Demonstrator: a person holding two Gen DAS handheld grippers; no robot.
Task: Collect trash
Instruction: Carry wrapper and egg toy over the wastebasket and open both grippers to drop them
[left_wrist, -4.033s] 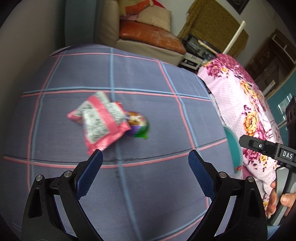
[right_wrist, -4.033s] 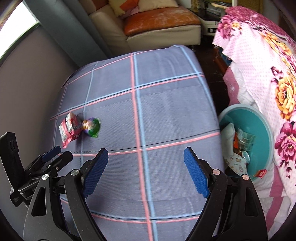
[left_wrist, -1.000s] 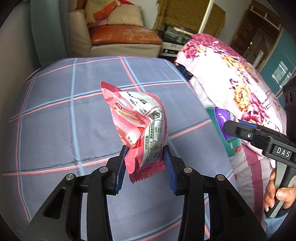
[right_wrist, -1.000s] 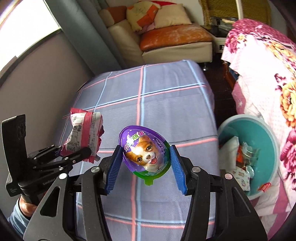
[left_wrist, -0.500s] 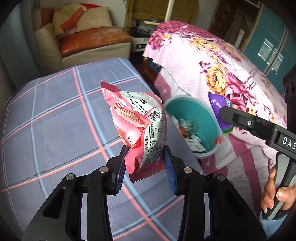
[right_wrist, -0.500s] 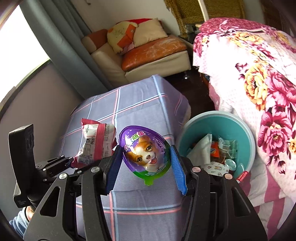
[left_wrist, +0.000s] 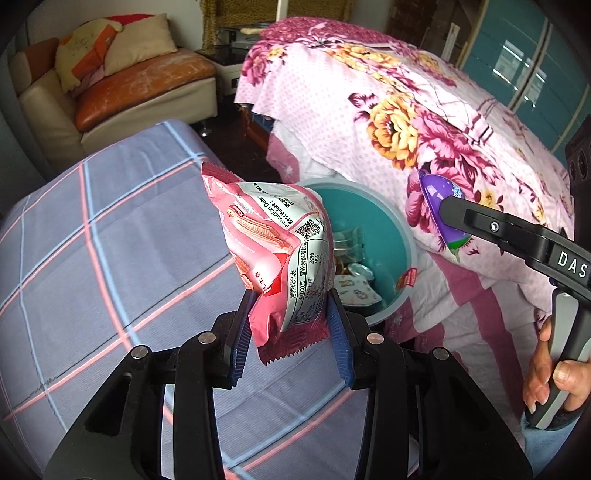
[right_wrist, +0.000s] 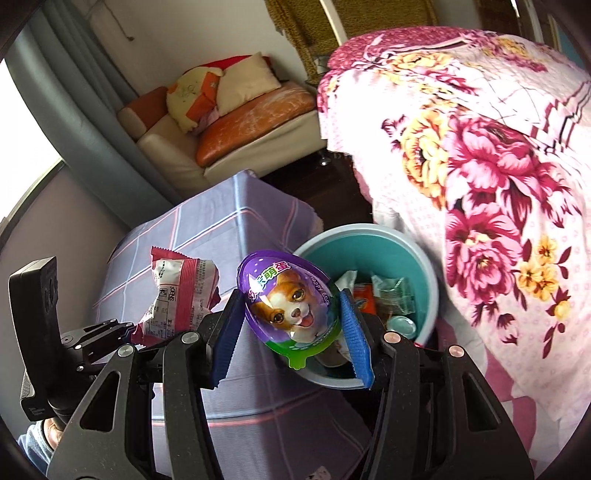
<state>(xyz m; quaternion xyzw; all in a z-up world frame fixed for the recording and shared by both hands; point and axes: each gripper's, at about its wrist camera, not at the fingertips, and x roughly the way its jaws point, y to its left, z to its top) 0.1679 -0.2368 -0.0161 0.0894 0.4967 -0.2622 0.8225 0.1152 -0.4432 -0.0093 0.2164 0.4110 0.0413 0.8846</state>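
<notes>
My left gripper (left_wrist: 291, 332) is shut on a pink snack wrapper (left_wrist: 273, 251) and holds it in the air over the right edge of the checked table (left_wrist: 110, 258), next to the teal bin (left_wrist: 391, 229). My right gripper (right_wrist: 291, 332) is shut on a purple egg-shaped package with a dog picture (right_wrist: 291, 302), held above the near rim of the teal bin (right_wrist: 406, 254). The bin holds several pieces of trash. The wrapper (right_wrist: 181, 295) and the left gripper also show at the left of the right wrist view. The egg (left_wrist: 439, 206) shows at the right of the left wrist view.
A bed with a pink flowered cover (left_wrist: 424, 122) stands right behind the bin. A sofa with an orange cushion (left_wrist: 140, 88) is at the back. The table is draped in a blue-grey cloth with pink and blue lines.
Both grippers have moved right, off the table and towards the bin, each still holding its item. The bin is now closer and larger in both views.
</notes>
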